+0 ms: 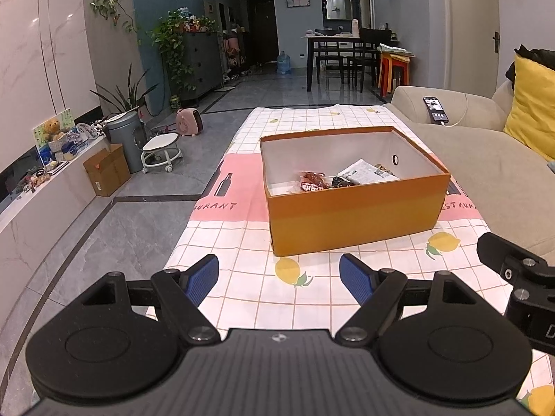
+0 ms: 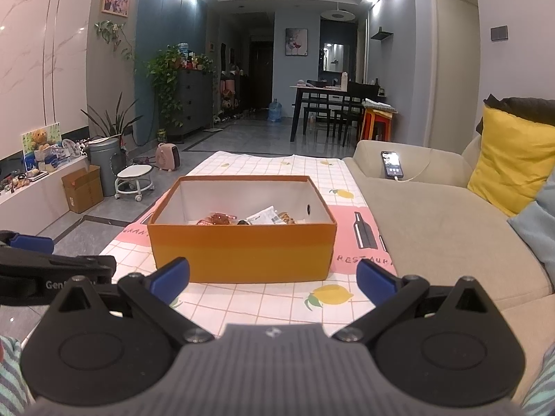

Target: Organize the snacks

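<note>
An open orange box [image 1: 353, 218] [image 2: 242, 253] stands on the lemon-print tablecloth [image 1: 249, 298] [image 2: 277, 312]. Inside it lie a red snack packet [image 1: 314, 181] [image 2: 218, 218], a white printed packet [image 1: 369, 172] [image 2: 264, 215] and a dark snack between them. My left gripper [image 1: 279, 277] is open and empty, held just short of the box's near wall. My right gripper [image 2: 274, 277] is open too, with nothing between its blue pads, in front of the same wall. Part of the right gripper [image 1: 517, 277] shows at the left wrist view's right edge.
A beige sofa [image 2: 433, 222] runs along the table's right side, with a charging phone [image 2: 392, 164] and a yellow cushion [image 2: 510, 159]. On the floor to the left stand a cardboard carton [image 1: 107, 170], a grey bin [image 1: 126, 138] and a wheeled stool [image 1: 161, 152].
</note>
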Action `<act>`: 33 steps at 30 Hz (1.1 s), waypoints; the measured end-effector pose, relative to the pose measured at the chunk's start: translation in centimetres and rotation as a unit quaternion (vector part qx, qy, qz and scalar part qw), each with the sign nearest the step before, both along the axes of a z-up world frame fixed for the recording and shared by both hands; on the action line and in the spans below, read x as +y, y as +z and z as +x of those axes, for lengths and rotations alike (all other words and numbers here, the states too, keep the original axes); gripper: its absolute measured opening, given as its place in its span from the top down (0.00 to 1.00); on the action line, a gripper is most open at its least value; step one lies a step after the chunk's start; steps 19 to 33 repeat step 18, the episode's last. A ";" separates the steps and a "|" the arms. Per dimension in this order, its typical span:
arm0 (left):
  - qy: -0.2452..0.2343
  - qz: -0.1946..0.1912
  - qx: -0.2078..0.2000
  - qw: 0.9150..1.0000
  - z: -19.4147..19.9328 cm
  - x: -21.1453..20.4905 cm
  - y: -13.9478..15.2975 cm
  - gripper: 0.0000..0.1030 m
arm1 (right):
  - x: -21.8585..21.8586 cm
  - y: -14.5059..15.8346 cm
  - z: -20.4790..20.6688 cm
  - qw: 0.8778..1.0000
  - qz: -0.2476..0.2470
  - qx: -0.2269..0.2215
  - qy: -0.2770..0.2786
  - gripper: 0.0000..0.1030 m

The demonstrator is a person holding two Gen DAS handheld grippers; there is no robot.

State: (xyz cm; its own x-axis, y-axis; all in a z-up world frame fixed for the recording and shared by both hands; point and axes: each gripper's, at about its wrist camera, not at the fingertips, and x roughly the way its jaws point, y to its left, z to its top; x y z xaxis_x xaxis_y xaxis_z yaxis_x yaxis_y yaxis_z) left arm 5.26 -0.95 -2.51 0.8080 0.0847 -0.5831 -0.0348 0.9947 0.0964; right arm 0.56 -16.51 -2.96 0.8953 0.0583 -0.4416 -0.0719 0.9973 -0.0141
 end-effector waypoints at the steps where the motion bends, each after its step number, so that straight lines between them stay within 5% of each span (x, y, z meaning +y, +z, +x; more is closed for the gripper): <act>1: -0.001 0.000 0.000 1.000 0.0 0.0 0.1 0.10 | 0.0 0.0 0.0 1.000 0.000 0.001 0.000 0.04; 33: -0.010 -0.007 -0.004 1.000 0.2 -0.2 0.4 0.10 | -0.3 -0.7 0.9 1.000 0.004 0.025 0.000 0.04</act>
